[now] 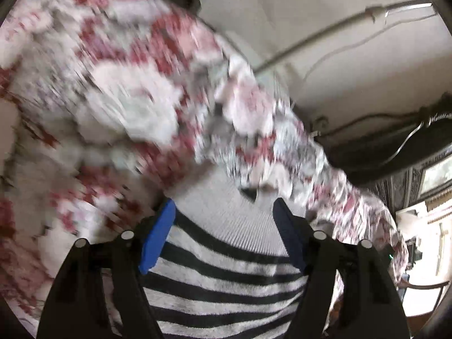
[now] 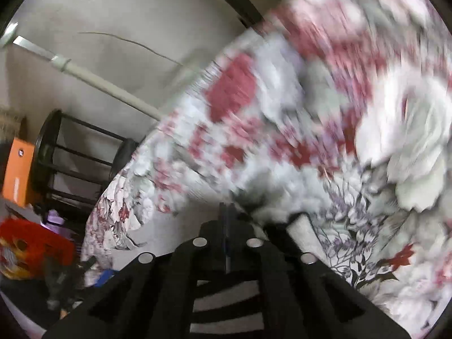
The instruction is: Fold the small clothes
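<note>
Striped knit, black on grey-white, is the garment (image 1: 226,271) to fold; it lies on a floral sheet (image 1: 93,90) of red, pink and white. In the left wrist view its plain ribbed edge is at the far side, and the sheet starts just beyond it. The left gripper (image 1: 223,217) hangs over this edge with its blue pads (image 1: 156,237) wide apart; the cloth is under the gap, and the pads do not press it. The right gripper (image 2: 226,212) has its fingers together; whether cloth is caught between them I cannot tell, but stripes (image 2: 226,302) show beneath it. The sheet's edge drops toward a pale wall (image 1: 296,14). On that side stand a black rack (image 2: 56,152) and an orange box (image 2: 17,169).
</note>
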